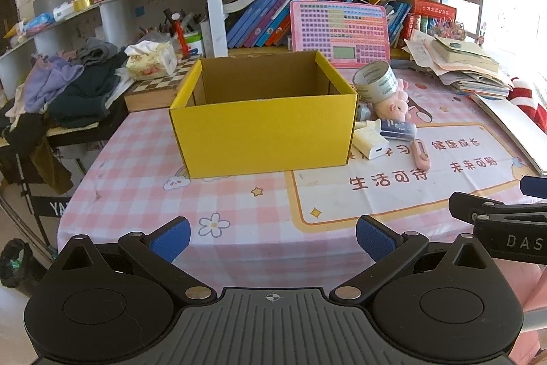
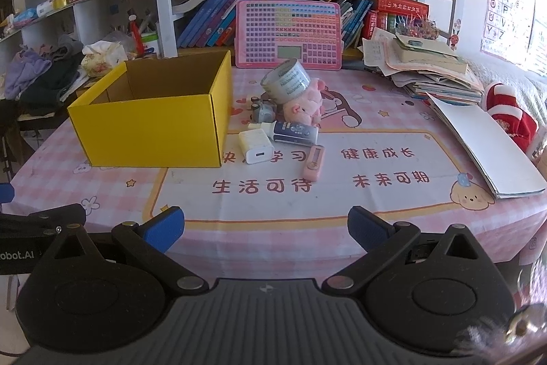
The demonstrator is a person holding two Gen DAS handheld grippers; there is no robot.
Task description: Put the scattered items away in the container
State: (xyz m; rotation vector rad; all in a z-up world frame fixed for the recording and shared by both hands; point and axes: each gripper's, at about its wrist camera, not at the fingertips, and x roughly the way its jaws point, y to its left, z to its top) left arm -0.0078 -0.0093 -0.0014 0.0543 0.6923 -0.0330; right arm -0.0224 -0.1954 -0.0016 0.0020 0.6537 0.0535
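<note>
Pink cutter (image 2: 314, 162) lies flat, long axis pointing away, beside charger (image 2: 255, 146).

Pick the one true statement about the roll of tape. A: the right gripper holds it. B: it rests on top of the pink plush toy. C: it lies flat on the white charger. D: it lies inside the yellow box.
B: the roll of tape sits tilted on the pink plush toy, outside the yellow box, while the right gripper is open and holds nothing.
</note>
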